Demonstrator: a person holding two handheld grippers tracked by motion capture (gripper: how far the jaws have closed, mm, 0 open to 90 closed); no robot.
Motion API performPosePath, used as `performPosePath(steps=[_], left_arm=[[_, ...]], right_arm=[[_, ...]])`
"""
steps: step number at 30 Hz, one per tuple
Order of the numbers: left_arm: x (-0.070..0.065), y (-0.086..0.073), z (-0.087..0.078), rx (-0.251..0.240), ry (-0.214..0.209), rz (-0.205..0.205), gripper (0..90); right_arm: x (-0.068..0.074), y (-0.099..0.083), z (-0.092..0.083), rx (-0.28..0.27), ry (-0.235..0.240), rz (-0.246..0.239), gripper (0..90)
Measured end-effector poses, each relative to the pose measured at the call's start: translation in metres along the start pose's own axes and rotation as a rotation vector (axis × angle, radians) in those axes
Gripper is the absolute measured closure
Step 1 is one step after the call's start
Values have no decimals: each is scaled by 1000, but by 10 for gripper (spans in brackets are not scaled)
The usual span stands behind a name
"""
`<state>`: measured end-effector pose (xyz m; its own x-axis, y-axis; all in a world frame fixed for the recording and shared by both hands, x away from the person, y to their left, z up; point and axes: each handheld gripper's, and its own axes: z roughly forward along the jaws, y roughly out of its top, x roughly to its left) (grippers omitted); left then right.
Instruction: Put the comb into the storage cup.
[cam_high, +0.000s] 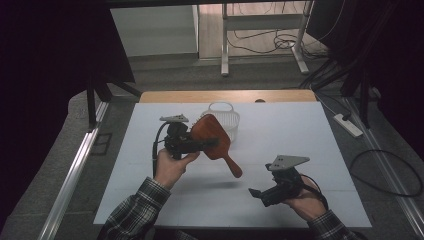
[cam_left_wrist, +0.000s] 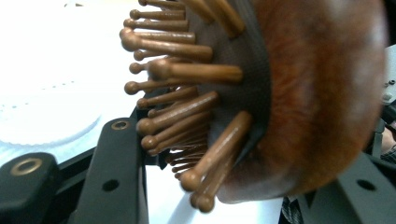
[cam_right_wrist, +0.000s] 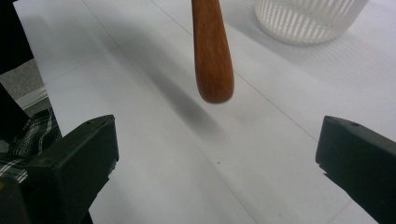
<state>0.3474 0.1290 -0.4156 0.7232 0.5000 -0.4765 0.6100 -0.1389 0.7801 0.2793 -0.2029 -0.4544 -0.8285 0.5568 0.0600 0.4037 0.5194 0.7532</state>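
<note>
left gripper (cam_high: 210, 143) clamps wooden hairbrush (cam_high: 216, 142) head, handle angled toward right gripper (cam_high: 256, 192); white basket (cam_high: 223, 118) just behind

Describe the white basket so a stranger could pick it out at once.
Start at the white table and look toward its far edge, near the middle. The white basket stands there, just behind the wooden hairbrush held up by the left gripper. It alone is pale, round and slatted, with a handle.
</note>
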Motion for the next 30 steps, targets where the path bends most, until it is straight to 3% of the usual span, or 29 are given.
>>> performPosePath(steps=[14,30], left_arm=[[4,14,-8,-1,45,22,528],[11,30,-15,-18,62,16,528]], right_arm=[[-10,-10,-14,18,-38,17,0],[-22,-31,-33,41,-104,91,0]])
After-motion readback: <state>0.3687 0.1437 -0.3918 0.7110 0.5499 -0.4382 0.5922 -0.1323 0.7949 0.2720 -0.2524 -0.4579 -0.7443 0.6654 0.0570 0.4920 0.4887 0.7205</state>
